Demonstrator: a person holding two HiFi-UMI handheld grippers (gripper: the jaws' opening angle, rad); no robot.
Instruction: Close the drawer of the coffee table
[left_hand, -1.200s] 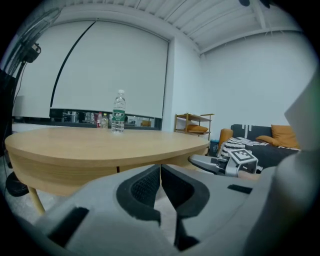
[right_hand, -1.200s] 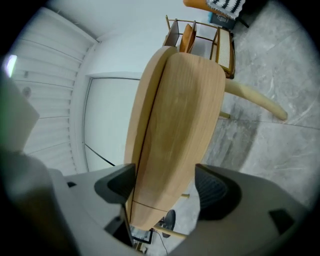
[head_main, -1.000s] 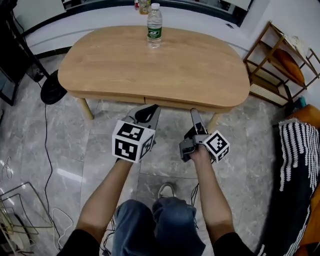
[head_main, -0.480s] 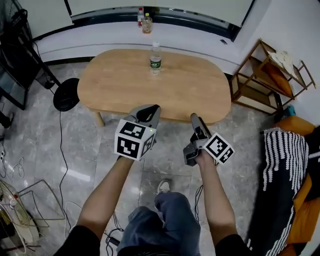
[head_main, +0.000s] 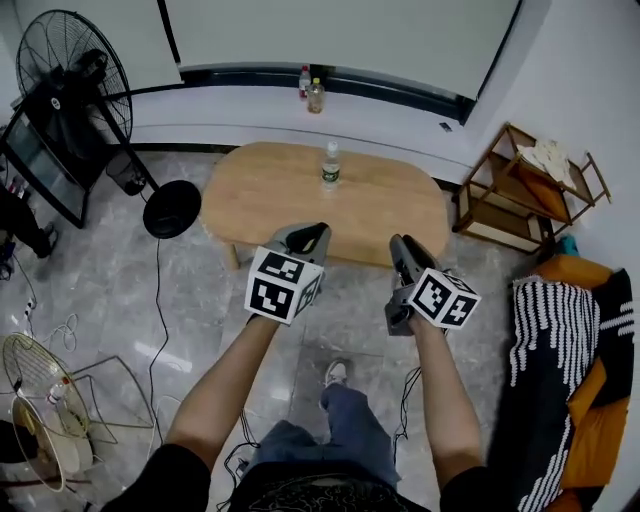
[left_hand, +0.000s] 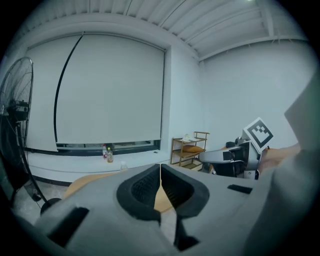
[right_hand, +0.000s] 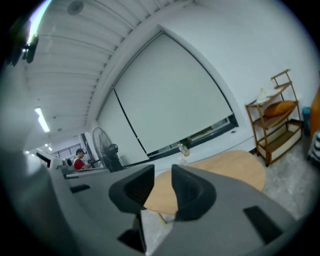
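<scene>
The oval wooden coffee table (head_main: 300, 190) stands far below and ahead of both grippers, a water bottle (head_main: 330, 165) upright on its top. Its front edge shows no drawer sticking out; the grippers hide part of that edge. My left gripper (head_main: 308, 232) is held high in the air, its jaws shut with nothing between them (left_hand: 160, 172). My right gripper (head_main: 398, 244) is beside it at the same height; its jaws are closing, with a narrow empty gap left (right_hand: 162, 179). Neither touches the table (right_hand: 225, 167).
A standing fan (head_main: 75, 75) and its round base (head_main: 172, 208) are left of the table. A wooden shelf (head_main: 525, 185) stands at the right, a striped sofa (head_main: 560, 340) nearer right. Two bottles (head_main: 310, 92) sit on the window sill. Cables lie on the floor at left.
Both grippers have risen well above the table, which now looks smaller and farther away. The right gripper has rolled, its marker cube turned.
</scene>
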